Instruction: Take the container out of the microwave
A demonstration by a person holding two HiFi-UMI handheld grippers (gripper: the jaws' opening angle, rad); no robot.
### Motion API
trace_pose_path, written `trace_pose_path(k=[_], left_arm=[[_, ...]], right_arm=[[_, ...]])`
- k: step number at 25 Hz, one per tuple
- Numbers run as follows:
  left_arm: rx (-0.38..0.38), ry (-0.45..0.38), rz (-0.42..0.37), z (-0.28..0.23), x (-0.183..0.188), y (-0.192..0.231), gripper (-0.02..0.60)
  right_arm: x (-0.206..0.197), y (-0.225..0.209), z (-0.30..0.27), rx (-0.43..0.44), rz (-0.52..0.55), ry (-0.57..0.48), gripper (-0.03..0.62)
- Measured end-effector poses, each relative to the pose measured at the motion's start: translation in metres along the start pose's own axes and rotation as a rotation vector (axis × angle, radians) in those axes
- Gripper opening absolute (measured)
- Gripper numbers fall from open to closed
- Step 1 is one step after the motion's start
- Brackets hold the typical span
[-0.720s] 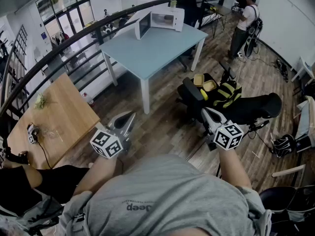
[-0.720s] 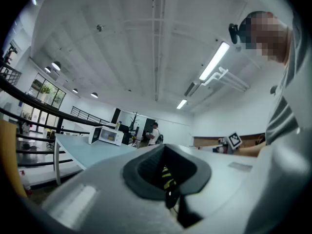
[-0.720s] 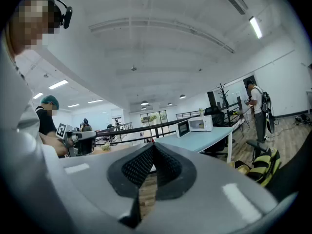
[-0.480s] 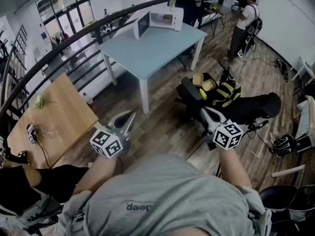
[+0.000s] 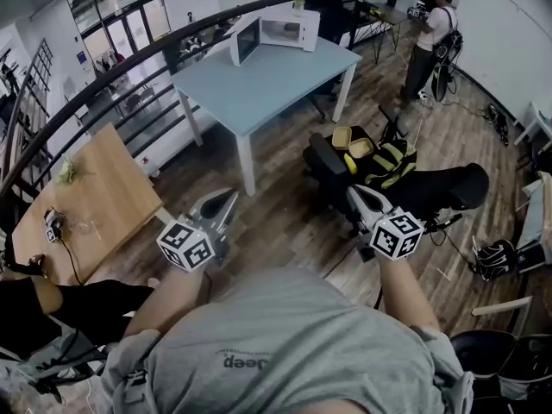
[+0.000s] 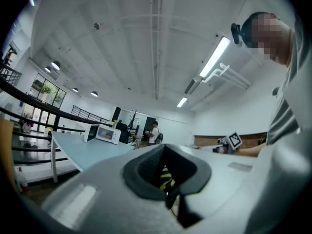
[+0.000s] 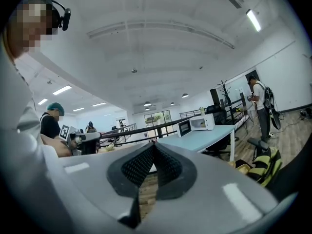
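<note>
Microwave sits door-open on the far desk, and the scene has slid a bit leftward since before. Left tongs and right tongs are both closed, holding nothing.

Bright, even daylight from windows plus ceiling strip lights; heavy fisheye edge warping; left tongs soft.

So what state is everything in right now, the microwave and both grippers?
microwave: door swung open, standing on the far end of the blue table.
left gripper: jaws shut, nothing held.
right gripper: jaws shut, nothing held.
</note>
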State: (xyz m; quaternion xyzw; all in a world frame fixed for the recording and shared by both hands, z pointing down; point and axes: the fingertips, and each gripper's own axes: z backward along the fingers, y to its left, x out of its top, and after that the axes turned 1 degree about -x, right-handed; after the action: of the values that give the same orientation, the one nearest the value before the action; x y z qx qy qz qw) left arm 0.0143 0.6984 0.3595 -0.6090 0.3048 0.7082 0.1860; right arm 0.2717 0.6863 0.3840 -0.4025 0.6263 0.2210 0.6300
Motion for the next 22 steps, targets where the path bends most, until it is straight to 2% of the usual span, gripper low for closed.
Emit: trace_pose_path(k=[8, 12, 17, 22], left_arm=[[-0.003, -0.005, 0.019, -0.049, -0.024, -0.047, 0.026], [-0.015, 0.015, 0.029, -0.059, -0.027, -0.042, 0.026], [-0.016, 0.003, 0.043, -0.060, -0.034, 0.017, 0.026], [-0.041, -0.023, 0.056, -0.068, -0.016, 0.120, 0.026]], right_arm=[[-0.005, -0.033, 0.032, 0.060, 0.005, -0.001, 0.003], [-0.006, -0.037, 0.020, 0.076, -0.002, 0.005, 0.003], [-0.017, -0.044, -0.036, 0.069, -0.020, 0.011, 0.003], [-0.006, -0.044, -0.134, 0.036, -0.014, 0.013, 0.003]])
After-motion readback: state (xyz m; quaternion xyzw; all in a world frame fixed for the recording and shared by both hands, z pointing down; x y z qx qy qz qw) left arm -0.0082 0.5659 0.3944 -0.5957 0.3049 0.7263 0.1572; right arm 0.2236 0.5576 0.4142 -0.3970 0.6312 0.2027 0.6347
